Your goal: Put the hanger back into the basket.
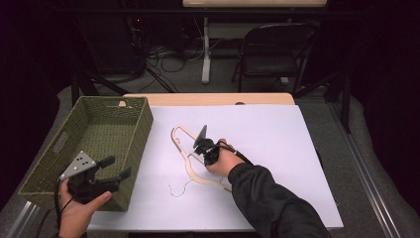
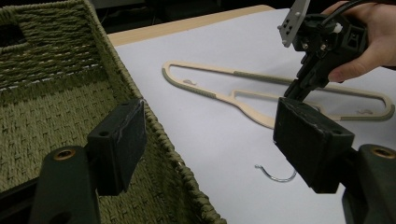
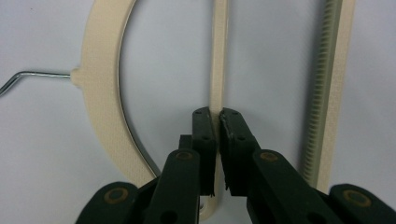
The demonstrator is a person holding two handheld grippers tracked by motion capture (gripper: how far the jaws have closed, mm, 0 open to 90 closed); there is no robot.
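Right gripper view was where the grasp could be read best: the right claw (image 3: 217, 122) was seen clenched on the thin inner bar of the hanger (image 3: 100, 93), its two black jaws pressed to either side of that bar. The hanger was laid flat on the white surface (image 1: 277, 134), just beside the woven basket (image 1: 141, 131), with its wire hook (image 1: 179, 191) pointed toward the person's edge. The left claw (image 1: 119, 169) was held released, jaws wide apart, above the basket's near corner and touching nothing. The hanger was judged light, stiff and thin, probably somewhat brittle at its slender bars. A firmer hold was thought likelier on the broad curved shoulder or the ribbed lower bar, since the smooth narrow bar might be twisted or slipped when lifted.
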